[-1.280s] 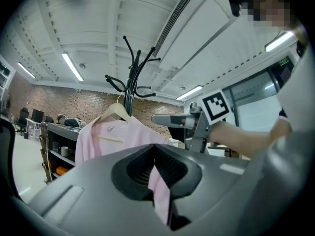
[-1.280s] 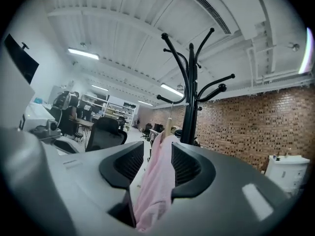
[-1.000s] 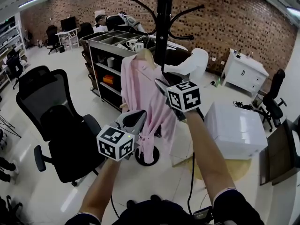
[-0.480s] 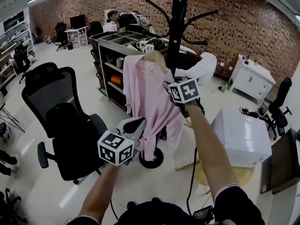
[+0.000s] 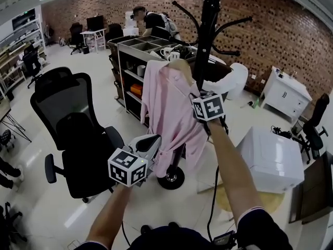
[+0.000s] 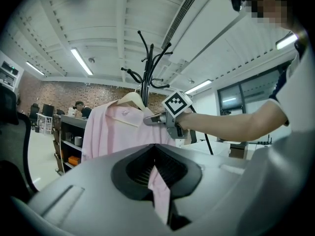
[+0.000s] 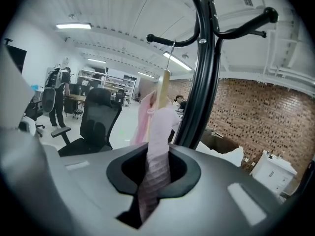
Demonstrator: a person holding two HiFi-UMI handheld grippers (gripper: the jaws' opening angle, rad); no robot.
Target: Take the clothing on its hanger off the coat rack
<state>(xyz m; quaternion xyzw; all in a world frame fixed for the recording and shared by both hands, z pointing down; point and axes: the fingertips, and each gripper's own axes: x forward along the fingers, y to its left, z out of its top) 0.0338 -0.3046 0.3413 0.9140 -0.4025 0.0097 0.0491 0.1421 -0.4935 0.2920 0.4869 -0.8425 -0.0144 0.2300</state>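
Observation:
A pink shirt (image 5: 169, 108) hangs on a wooden hanger (image 5: 179, 66) hooked over an arm of the black coat rack (image 5: 207, 30). My right gripper (image 5: 193, 95) is at the shirt's near shoulder, just below the hanger. Its jaws are closing with pink cloth (image 7: 156, 132) pinched between them, and the hanger (image 7: 162, 90) and rack pole (image 7: 202, 82) rise right behind. My left gripper (image 5: 155, 142) is lower, at the shirt's hem. It is shut on a strip of the pink cloth (image 6: 160, 193).
A black office chair (image 5: 78, 134) stands to the left. A dark shelf cart (image 5: 130, 66) with cups on it is behind the shirt. A white box (image 5: 273, 158) and a white cabinet (image 5: 283, 95) are to the right. A person (image 5: 153, 22) stands at the back.
My right gripper has moved in to the shirt's shoulder by the hanger and its jaws have come together on the cloth. The left gripper keeps its hold on the hem.

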